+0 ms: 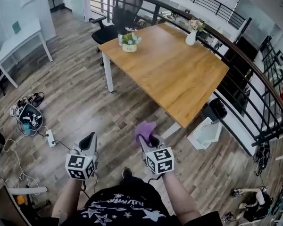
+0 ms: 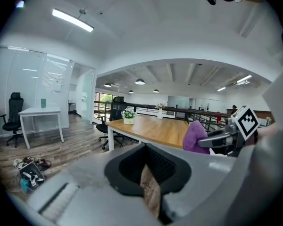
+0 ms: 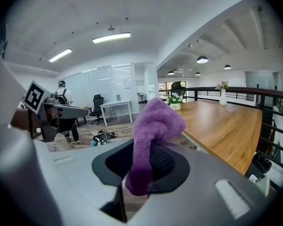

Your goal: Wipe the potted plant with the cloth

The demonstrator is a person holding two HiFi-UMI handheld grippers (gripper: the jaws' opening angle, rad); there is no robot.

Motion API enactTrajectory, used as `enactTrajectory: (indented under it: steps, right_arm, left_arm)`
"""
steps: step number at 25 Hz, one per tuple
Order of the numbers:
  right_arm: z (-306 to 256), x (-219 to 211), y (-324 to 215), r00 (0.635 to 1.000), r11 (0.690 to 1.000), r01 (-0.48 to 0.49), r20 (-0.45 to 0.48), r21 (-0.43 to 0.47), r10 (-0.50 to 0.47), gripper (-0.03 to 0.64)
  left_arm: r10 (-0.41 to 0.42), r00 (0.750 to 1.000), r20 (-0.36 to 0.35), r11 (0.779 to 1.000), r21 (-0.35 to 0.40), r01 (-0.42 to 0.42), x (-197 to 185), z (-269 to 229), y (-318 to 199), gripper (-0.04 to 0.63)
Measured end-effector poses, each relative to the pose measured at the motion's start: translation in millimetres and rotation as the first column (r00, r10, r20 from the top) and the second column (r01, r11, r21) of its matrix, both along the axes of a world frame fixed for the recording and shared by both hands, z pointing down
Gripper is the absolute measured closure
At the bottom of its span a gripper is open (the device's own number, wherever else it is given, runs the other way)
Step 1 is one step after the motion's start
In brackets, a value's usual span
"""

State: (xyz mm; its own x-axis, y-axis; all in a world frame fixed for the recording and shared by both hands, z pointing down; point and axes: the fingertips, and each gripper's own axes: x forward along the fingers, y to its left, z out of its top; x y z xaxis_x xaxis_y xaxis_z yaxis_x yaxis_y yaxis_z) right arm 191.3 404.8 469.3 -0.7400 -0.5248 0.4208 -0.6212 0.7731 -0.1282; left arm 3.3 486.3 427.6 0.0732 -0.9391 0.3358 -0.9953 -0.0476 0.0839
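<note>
The potted plant [image 1: 129, 42], small with white flowers in a cream pot, stands at the far left corner of a wooden table [image 1: 179, 74]. It also shows far ahead in the left gripper view [image 2: 128, 116] and in the right gripper view [image 3: 175, 100]. My right gripper [image 1: 151, 140] is shut on a purple cloth [image 1: 144, 130], which sticks up from its jaws [image 3: 153, 126]. To its left, my left gripper [image 1: 88, 139] is shut with nothing in it [image 2: 150, 185]. Both grippers hang over the wood floor, short of the table's near corner.
A white vase of flowers [image 1: 192, 34] stands at the table's far right edge. A black office chair [image 1: 118, 18] sits behind the table. A black railing [image 1: 254, 79] runs along the right. Shoes and a bag [image 1: 28, 114] and a power strip [image 1: 51, 138] lie on the floor left.
</note>
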Motion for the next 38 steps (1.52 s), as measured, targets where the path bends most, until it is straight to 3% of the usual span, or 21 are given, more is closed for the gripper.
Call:
enactTrajectory:
  steps: [12, 24, 30, 38]
  right_arm:
    - [14, 4, -99, 1.0, 0.999, -0.011, 0.009, -0.037, 0.011, 0.531]
    - [26, -7, -169, 0.998, 0.997, -0.044, -0.038, -0.057, 0.042, 0.529]
    - [35, -17, -231, 0.992, 0.991, -0.122, -0.048, -0.06, 0.119, 0.529]
    - [44, -64, -332, 0.978, 0.977, -0.193, -0.097, -0.093, 0.184, 0.529]
  left_arm:
    - [-0.029, 0.999, -0.031, 1.0, -0.007, 0.029, -6, 7, -83, 0.595]
    - [0.039, 0.999, -0.03, 0.999, -0.008, -0.039, -29, 12, -173, 0.595]
    - [0.083, 0.995, -0.054, 0.997, 0.012, -0.082, -60, 20, -246, 0.595]
    - [0.192, 0.978, -0.083, 0.981, 0.032, -0.19, -114, 20, -377, 0.594]
